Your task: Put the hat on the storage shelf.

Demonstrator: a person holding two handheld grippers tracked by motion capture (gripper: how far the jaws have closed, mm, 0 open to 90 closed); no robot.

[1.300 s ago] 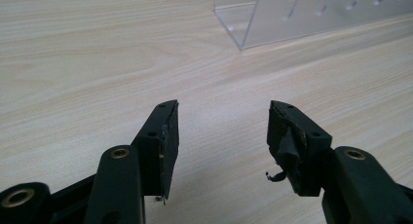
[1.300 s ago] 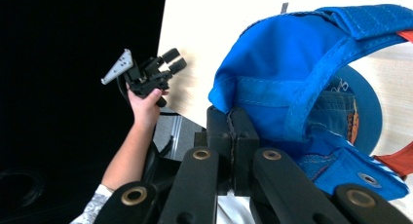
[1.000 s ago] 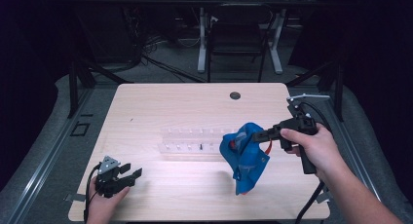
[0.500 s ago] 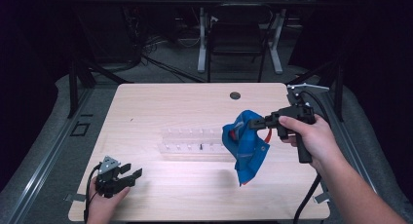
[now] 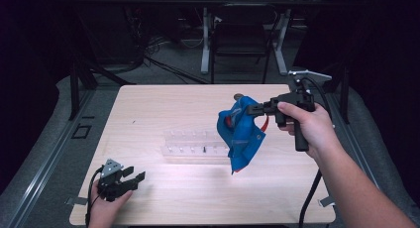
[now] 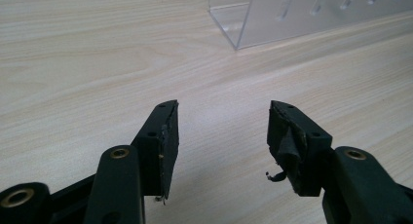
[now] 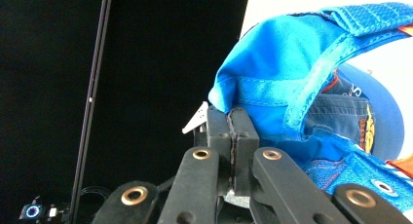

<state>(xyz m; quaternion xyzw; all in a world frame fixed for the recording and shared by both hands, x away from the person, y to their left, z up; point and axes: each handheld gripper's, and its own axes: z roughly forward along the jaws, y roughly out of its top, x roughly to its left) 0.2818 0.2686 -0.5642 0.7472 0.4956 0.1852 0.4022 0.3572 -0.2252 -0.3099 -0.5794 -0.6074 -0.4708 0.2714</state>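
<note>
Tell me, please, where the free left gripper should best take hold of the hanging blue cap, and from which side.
Probably the cap's low hanging end, approached from the person's left. The right gripper pinches the top edge, so the cloth droops free above the clear rack; the left gripper stands open.

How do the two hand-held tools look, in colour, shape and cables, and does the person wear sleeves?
Both tools are black. The right tool has a pistol-shaped handle, a grey three-cornered plate on top and a black cable trailing down. Its jaws are flat black blocks on arms with brass-coloured rivets. The left tool is smaller in the high view, with the same grey plate and a black cable. Its pads look worn and frayed. No sleeves are visible on the forearms.
</note>
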